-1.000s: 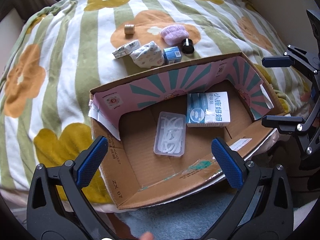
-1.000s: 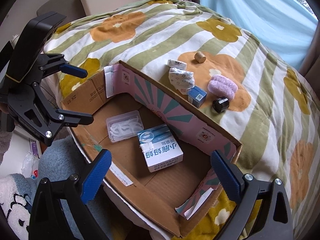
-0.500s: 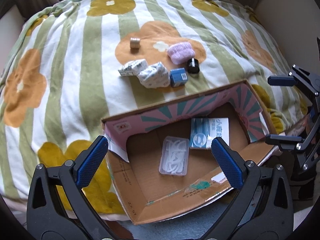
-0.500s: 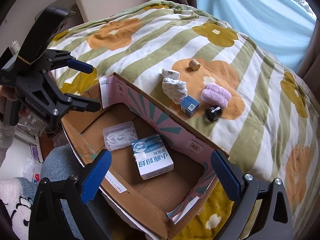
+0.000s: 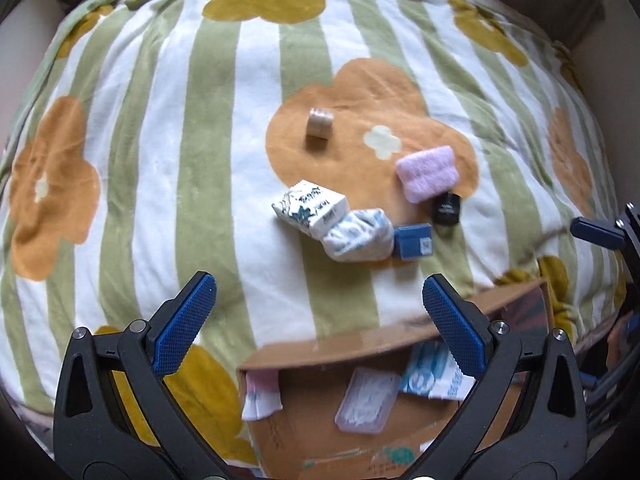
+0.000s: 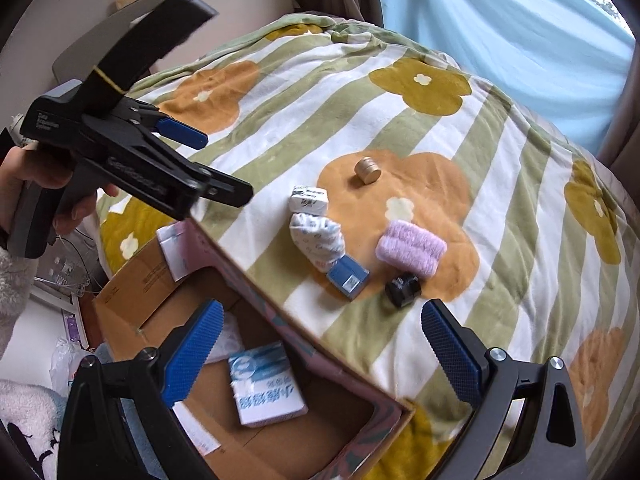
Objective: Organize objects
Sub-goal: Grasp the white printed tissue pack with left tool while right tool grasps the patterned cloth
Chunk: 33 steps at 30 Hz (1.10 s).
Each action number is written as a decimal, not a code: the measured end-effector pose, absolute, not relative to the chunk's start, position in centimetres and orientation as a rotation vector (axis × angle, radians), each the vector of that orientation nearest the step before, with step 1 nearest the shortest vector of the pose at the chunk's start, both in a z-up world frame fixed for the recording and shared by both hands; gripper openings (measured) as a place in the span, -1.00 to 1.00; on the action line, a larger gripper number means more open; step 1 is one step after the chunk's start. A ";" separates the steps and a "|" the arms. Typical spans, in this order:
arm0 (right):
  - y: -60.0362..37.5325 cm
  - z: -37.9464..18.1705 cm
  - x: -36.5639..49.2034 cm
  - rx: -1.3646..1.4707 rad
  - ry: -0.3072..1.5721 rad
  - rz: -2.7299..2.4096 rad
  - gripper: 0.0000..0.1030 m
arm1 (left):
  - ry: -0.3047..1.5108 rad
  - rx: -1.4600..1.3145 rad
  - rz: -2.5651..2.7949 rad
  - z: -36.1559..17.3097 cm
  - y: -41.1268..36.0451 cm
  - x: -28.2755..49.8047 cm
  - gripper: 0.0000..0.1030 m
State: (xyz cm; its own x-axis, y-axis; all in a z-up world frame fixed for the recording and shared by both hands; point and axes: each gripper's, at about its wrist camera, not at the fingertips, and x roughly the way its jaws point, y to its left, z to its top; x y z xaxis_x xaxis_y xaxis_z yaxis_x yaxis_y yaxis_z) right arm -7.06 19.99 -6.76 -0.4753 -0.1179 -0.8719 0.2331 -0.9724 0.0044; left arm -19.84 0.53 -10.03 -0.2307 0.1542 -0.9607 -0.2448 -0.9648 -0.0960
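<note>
On a flowered, green-striped blanket lie a tan roll (image 5: pixel 319 122), a white tissue pack (image 5: pixel 309 208), a crumpled white packet (image 5: pixel 358 235), a small blue box (image 5: pixel 413 241), a black jar (image 5: pixel 447 208) and a pink fuzzy pad (image 5: pixel 427 173). The same items show in the right wrist view: roll (image 6: pixel 367 169), tissue pack (image 6: pixel 308 199), blue box (image 6: pixel 347 277), jar (image 6: pixel 403 289), pad (image 6: pixel 411 247). The cardboard box (image 6: pixel 132 292) holds a blue-white carton (image 6: pixel 266 384) and a clear plastic case (image 5: pixel 368 399). My left gripper (image 5: pixel 318 322) hovers open over the box's far wall. My right gripper (image 6: pixel 322 354) is open above the box.
A light blue curtain (image 6: pixel 500 28) hangs behind the bed. A cream headboard (image 6: pixel 240 8) stands at the back left. A person's hand (image 6: pixel 48 184) holds the left gripper's handle. Fluffy blue fabric (image 6: pixel 28 404) lies below the box.
Both grippers have risen and pushed forward over the box toward the loose items on the blanket. The box has slid to the bottom of both views. Both grippers stay open.
</note>
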 end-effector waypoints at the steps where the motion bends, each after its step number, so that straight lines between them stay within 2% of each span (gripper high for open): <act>1: 20.1 -7.0 -7.7 1.484 0.172 -2.528 0.92 | 0.099 -1.791 2.281 -10.9 0.8 -20.8 0.99; 10: 20.7 -12.4 -13.5 1.519 0.232 -2.441 0.92 | -0.057 -1.967 2.266 -18.0 1.1 -26.3 0.99; 23: 18.7 -17.5 -17.5 1.483 0.413 -2.340 0.92 | -0.150 -2.020 2.219 -21.2 1.0 -28.0 0.96; 29: 17.1 -18.5 -17.8 1.455 0.482 -2.291 0.90 | -0.174 -2.036 2.184 -21.8 1.2 -28.2 0.77; 33: 16.3 -18.7 -18.3 1.462 0.513 -2.262 0.84 | -0.175 -2.056 2.163 -22.5 1.2 -28.2 0.55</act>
State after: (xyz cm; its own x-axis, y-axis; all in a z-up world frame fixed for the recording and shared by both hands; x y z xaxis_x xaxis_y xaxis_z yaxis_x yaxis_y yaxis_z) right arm -18.35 16.32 -18.68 -0.3747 -0.1292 -0.9181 0.5126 -0.8540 -0.0891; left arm -28.15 1.22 -22.54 -0.0477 0.1896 -0.9807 -0.0294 -0.9817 -0.1884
